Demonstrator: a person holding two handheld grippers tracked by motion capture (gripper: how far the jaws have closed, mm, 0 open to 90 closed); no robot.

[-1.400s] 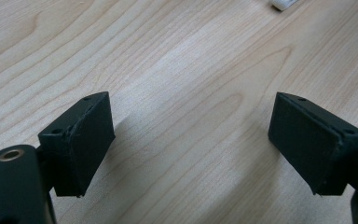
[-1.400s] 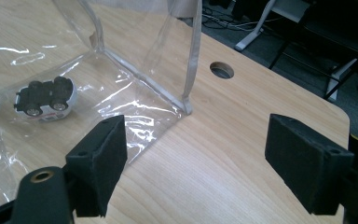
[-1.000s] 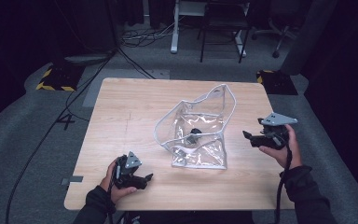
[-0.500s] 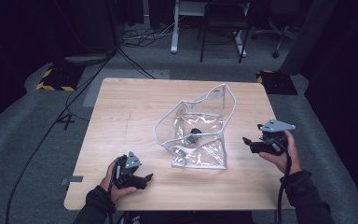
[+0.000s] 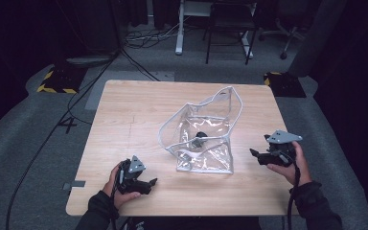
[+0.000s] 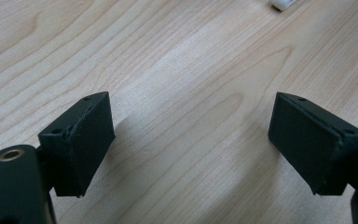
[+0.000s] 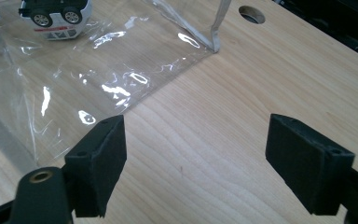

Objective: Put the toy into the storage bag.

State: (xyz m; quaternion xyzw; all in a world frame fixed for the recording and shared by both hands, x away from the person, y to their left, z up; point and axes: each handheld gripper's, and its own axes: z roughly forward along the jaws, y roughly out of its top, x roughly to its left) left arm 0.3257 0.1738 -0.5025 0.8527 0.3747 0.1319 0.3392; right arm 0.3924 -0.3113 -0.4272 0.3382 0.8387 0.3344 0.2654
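A clear plastic zip bag (image 5: 203, 136) with a white rim lies open in the middle of the wooden table (image 5: 139, 110). Inside it sits a small black and white toy car (image 5: 200, 140), seen also as the toy car (image 7: 56, 14) through the bag's clear plastic (image 7: 88, 60) in the right gripper view. My right gripper (image 5: 256, 154) rests low on the table just right of the bag, open and empty; its jaws (image 7: 193, 163) frame bare wood. My left gripper (image 5: 152, 183) lies near the front edge, left of the bag, open with nothing between its fingers (image 6: 191, 149).
A round cable hole (image 7: 251, 14) is cut in the table beyond the bag's corner. A white bit (image 6: 284, 3) lies on the wood at the top of the left gripper view. Cables, chair legs and yellow-black marked plates sit on the dark floor behind the table.
My right gripper has come down and a little toward the front edge, from above the table to rest beside the bag. The left gripper and the bag have stayed put.
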